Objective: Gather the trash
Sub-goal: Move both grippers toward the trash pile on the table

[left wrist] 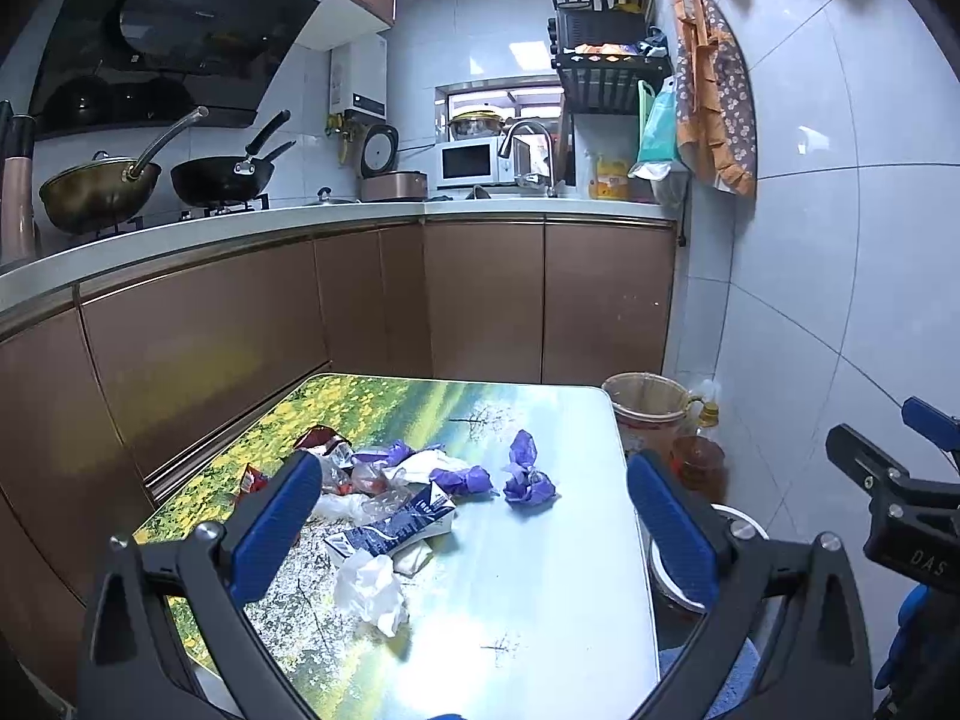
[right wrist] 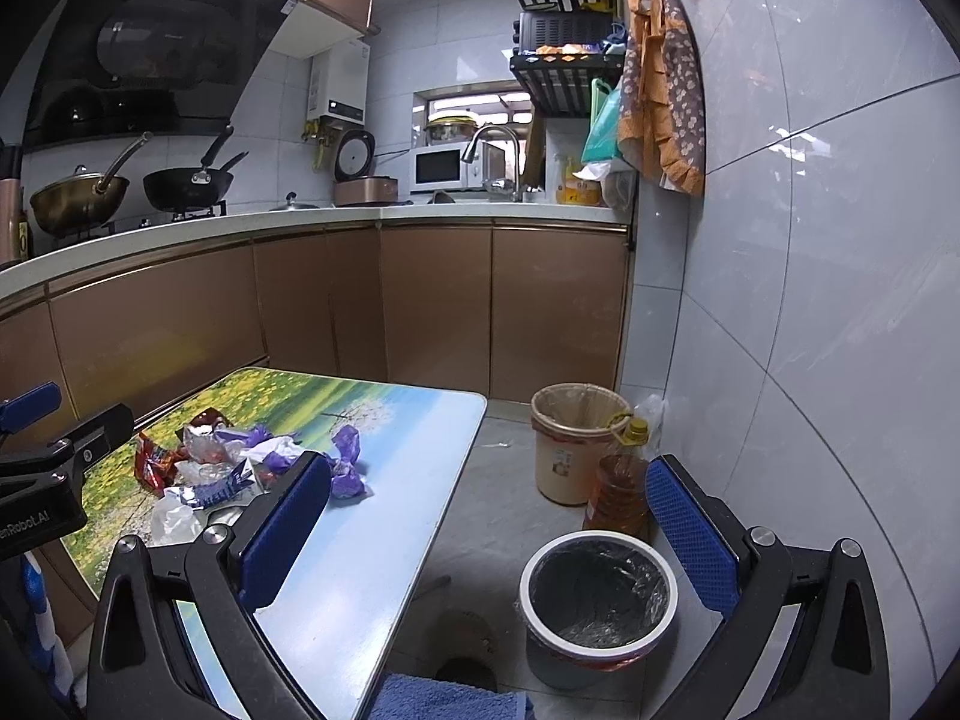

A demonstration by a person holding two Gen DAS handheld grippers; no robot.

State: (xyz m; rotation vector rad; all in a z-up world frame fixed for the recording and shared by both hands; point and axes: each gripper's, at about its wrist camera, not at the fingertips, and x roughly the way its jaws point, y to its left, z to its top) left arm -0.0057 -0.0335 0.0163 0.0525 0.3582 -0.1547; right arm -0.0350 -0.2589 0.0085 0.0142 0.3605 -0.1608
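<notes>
Trash lies heaped on the small table (left wrist: 540, 600) with its printed meadow scene, gathered toward the side nearest the brown cabinets (left wrist: 480, 300). A flattened blue milk carton (left wrist: 396, 525) sits in the middle of the pile, its long axis running diagonally, one end aimed at the near-left table edge and the other up toward the far right. A crumpled white tissue (left wrist: 369, 591) lies just beside its nearer end. Purple wrappers (left wrist: 528, 474) sit a little apart on the right of the heap, red snack packets (right wrist: 153, 462) on the cabinet side, with clear plastic scraps between. The left gripper (left wrist: 474, 522) hangs over the table with its blue fingers spread wide, gripping nothing. The right gripper (right wrist: 489, 531) is likewise splayed and empty, straddling the table edge and the floor. Below it stands a white-rimmed bin (right wrist: 597, 588) lined with a black bag; beyond that, an oil bottle (right wrist: 621, 489) and a cream bin (right wrist: 570, 444) with a pale liner.
</notes>
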